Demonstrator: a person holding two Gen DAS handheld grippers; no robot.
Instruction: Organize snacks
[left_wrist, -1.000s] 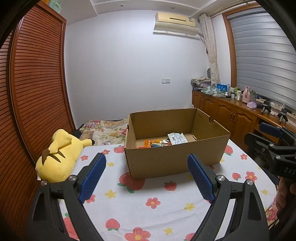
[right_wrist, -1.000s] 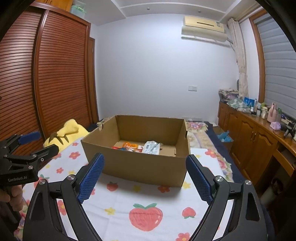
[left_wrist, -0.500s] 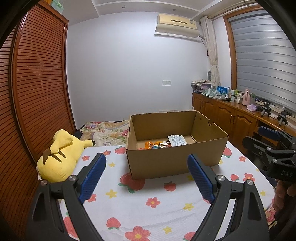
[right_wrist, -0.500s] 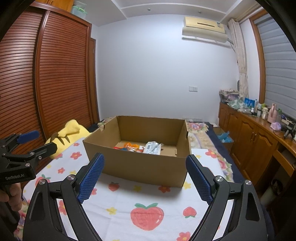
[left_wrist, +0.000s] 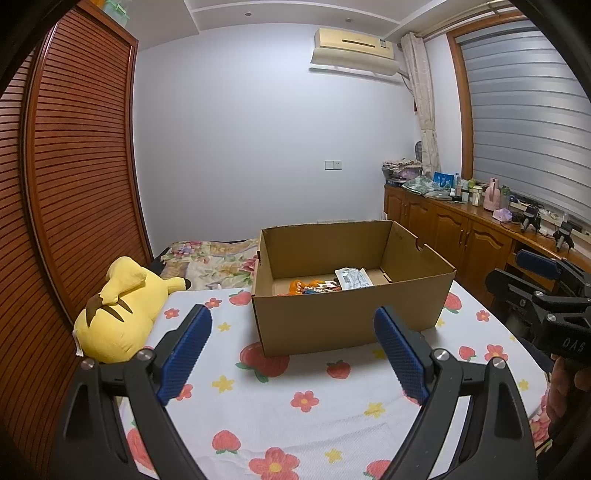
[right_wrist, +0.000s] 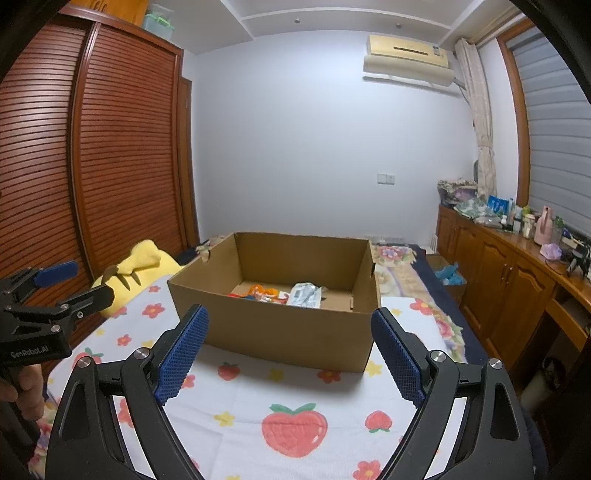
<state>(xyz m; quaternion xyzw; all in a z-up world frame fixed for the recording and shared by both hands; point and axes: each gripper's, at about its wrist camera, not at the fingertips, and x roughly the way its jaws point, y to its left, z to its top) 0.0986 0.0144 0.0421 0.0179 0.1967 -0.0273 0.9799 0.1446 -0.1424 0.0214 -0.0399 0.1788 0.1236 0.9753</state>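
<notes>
An open cardboard box (left_wrist: 347, 317) (right_wrist: 280, 332) stands on a bed with a strawberry-and-flower sheet (left_wrist: 295, 402) (right_wrist: 258, 402). Inside lie snack packets: a white pouch (left_wrist: 352, 277) (right_wrist: 304, 294) and orange and red wrappers (left_wrist: 310, 286) (right_wrist: 264, 291). My left gripper (left_wrist: 293, 345) hovers in front of the box, open, nothing between its blue pads. My right gripper (right_wrist: 290, 345) is likewise open and empty before the box. Each gripper shows at the edge of the other's view, the right gripper (left_wrist: 524, 280) held by a hand, the left gripper (right_wrist: 79, 290) too.
A yellow plush toy (left_wrist: 118, 310) (right_wrist: 142, 264) lies left of the box by the slatted wardrobe doors (left_wrist: 74, 184). A floral blanket (left_wrist: 210, 258) lies behind the box. A wooden cabinet (right_wrist: 506, 277) with bottles and clutter runs along the right wall.
The view of both grippers shifts only slightly against the box; both stay open and empty.
</notes>
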